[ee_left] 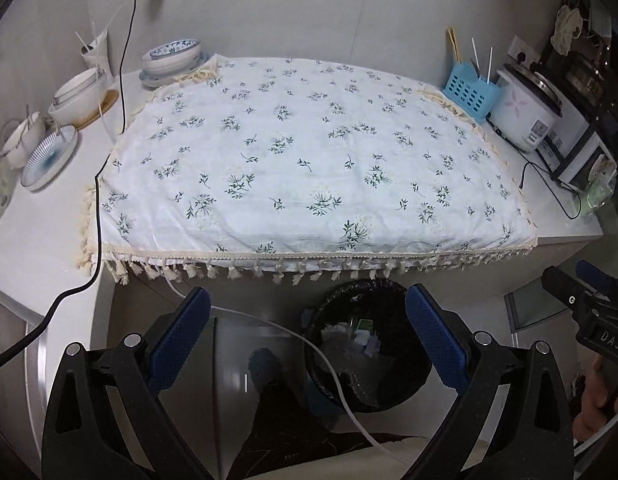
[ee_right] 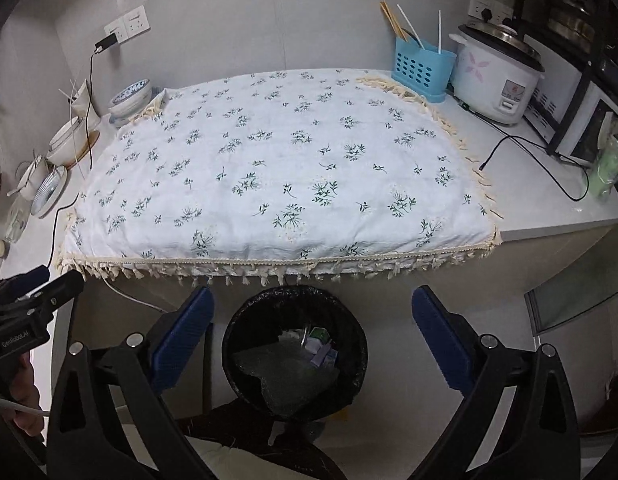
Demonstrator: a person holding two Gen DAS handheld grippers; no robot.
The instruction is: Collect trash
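A: How are the grippers seen?

B: The left gripper (ee_left: 307, 334) is held wide open, and nothing is gripped between its blue pads (ee_left: 181, 338). The right gripper (ee_right: 313, 336) is likewise spread to its widest, with nothing held.

A: And the trash?

B: It is found in the bin (ee_right: 295, 350), which stands on the floor below the counter edge. The bin is lined with a black bag, and a crumpled clear wrapper (ee_right: 269, 368) and small cartons (ee_right: 319, 346) are seen lying inside. In the right wrist view the bin is framed between the open jaws; in the left wrist view it (ee_left: 369, 344) sits towards the right finger.

A: What lies beyond?

B: A flowered cloth (ee_left: 309, 152) with tassels is spread over the counter (ee_left: 33, 248). Bowls (ee_left: 171, 54) and plates are stacked to its left, and a blue caddy (ee_right: 423, 64) and a rice cooker (ee_right: 495, 76) are placed to its right. A black cable (ee_left: 97, 240) is draped over the left counter edge.
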